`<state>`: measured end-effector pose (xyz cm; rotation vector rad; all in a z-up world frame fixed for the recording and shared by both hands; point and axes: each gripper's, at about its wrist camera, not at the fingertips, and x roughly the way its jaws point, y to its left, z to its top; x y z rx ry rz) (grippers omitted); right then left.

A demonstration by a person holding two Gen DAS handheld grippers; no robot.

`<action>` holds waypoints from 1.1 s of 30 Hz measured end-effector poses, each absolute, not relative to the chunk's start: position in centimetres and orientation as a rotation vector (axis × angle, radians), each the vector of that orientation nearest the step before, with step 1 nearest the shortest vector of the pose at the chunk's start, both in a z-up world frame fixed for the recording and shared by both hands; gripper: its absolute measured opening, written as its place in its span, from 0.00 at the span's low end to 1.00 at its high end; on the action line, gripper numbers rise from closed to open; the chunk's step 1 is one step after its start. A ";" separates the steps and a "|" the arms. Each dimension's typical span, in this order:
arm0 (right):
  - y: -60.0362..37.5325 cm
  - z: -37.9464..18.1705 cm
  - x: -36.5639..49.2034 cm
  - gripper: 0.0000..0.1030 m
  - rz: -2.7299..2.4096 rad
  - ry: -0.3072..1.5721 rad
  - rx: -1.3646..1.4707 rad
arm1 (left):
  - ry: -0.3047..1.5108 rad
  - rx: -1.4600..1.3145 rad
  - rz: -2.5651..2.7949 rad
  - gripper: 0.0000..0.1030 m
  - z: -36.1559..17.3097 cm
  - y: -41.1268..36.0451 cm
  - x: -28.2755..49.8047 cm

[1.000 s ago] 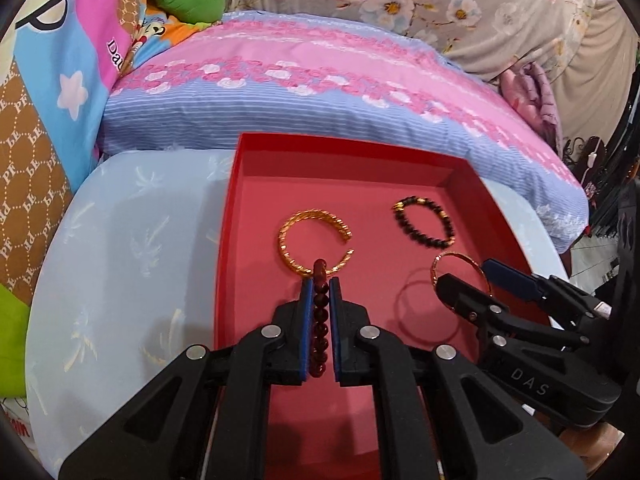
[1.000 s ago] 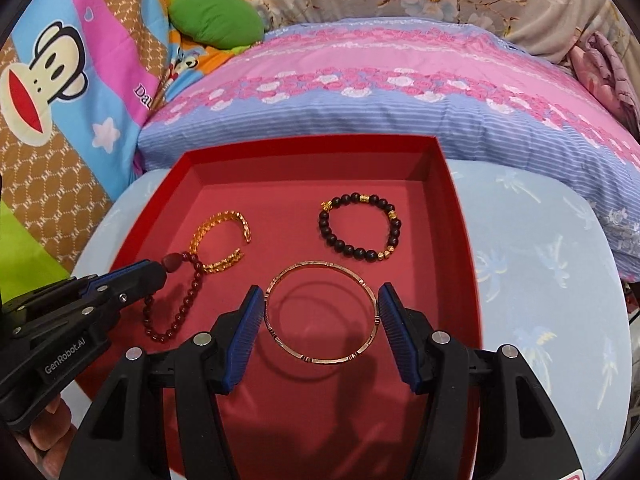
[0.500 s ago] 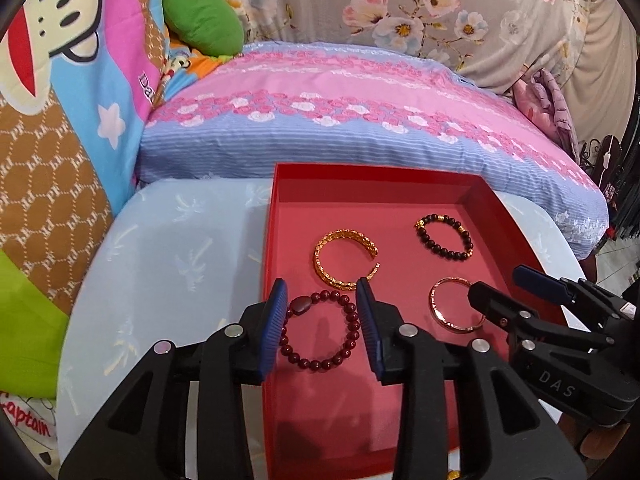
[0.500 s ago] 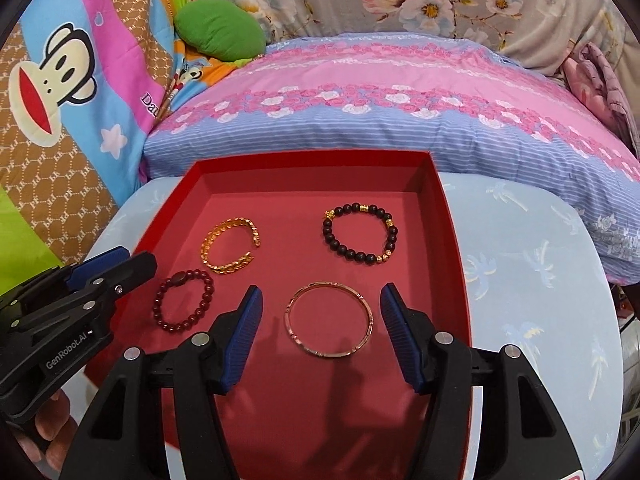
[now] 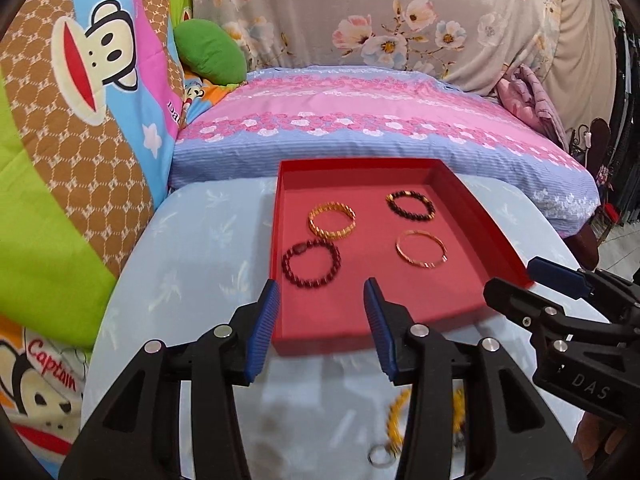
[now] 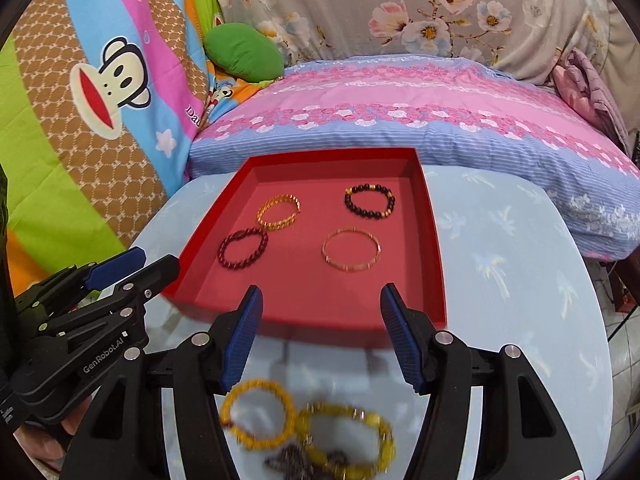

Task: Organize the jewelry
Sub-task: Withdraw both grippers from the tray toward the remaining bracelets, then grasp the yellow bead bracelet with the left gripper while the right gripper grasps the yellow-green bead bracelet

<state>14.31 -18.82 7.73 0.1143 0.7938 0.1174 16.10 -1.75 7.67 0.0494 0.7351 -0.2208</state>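
A red tray (image 5: 320, 344) (image 6: 312, 332) holds a dark red bead bracelet (image 5: 334, 258) (image 6: 222, 252), a gold chain bracelet (image 5: 332, 236) (image 6: 276, 224), a black bead bracelet (image 5: 404, 212) (image 6: 352, 208) and a thin gold bangle (image 5: 404, 256) (image 6: 325, 250). My left gripper (image 5: 320, 286) (image 6: 158, 258) hovers over the tray's near edge. Its jaws are opening, with nothing between them. To its right, my right gripper (image 6: 320, 290) (image 5: 512, 276) stands open and holds nothing. Blurred yellow bead bracelets (image 6: 256, 383) (image 5: 396, 420) lie loose on the table below the grippers.
The tray sits on a round table with a light blue cloth (image 5: 200, 260) (image 6: 500, 260). A small silver ring (image 5: 380, 460) and a dark item (image 6: 296, 460) lie near the yellow bracelets. A pink and blue pillow (image 5: 360, 132) lies behind, and a cartoon blanket (image 5: 80, 120) hangs at left.
My left gripper opened and let go of the dark red bracelet, which now lies flat in the tray. Both grippers drew back and up, bringing the loose bracelets into view.
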 end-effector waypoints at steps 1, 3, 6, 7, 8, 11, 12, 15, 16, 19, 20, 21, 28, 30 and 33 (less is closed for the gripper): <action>-18.9 7.6 13.4 0.58 0.119 0.797 0.122 | 0.742 0.046 -0.226 0.41 7.5 -1.7 15.4; -18.9 7.4 11.7 0.58 0.122 0.801 0.135 | 0.746 0.041 -0.221 0.41 7.1 -1.6 13.7; -18.9 6.9 9.2 0.58 0.116 0.809 0.142 | 0.757 0.033 -0.222 0.42 6.4 -1.5 11.7; -18.8 6.7 8.6 0.58 0.113 0.812 0.143 | 0.760 0.032 -0.217 0.42 6.1 -1.4 10.9; -18.8 6.4 7.9 0.58 0.109 0.817 0.145 | 0.762 0.031 -0.213 0.42 5.8 -1.4 10.4; -18.9 5.5 6.0 0.58 0.099 0.834 0.152 | 0.774 0.015 -0.203 0.42 4.9 -1.1 8.6; -19.0 5.2 5.4 0.58 0.093 0.838 0.154 | 0.779 0.009 -0.199 0.42 4.6 -1.1 8.2; -19.4 4.2 4.0 0.58 0.072 0.853 0.162 | 0.803 -0.011 -0.198 0.47 3.5 -0.8 7.1; -19.5 3.9 3.6 0.58 0.066 0.859 0.165 | 0.810 -0.016 -0.200 0.47 3.2 -0.7 6.9; -19.9 2.6 2.6 0.58 0.053 0.886 0.179 | 0.834 -0.033 -0.198 0.47 2.2 -0.3 6.2; -20.0 2.0 2.3 0.58 0.049 0.897 0.185 | 0.839 -0.039 -0.198 0.48 2.0 -0.3 6.0; -20.1 1.7 2.1 0.58 0.047 0.905 0.192 | 0.845 -0.045 -0.198 0.48 1.8 -0.2 5.9; -20.5 0.6 1.5 0.58 0.038 0.921 0.220 | 0.850 -0.069 -0.210 0.51 2.0 -0.6 6.7; -20.6 0.8 1.6 0.58 0.037 0.915 0.223 | 0.845 -0.058 -0.214 0.51 2.2 -1.2 7.3; -20.7 0.8 2.0 0.58 0.036 0.911 0.224 | 0.849 -0.046 -0.218 0.51 2.1 -2.2 8.5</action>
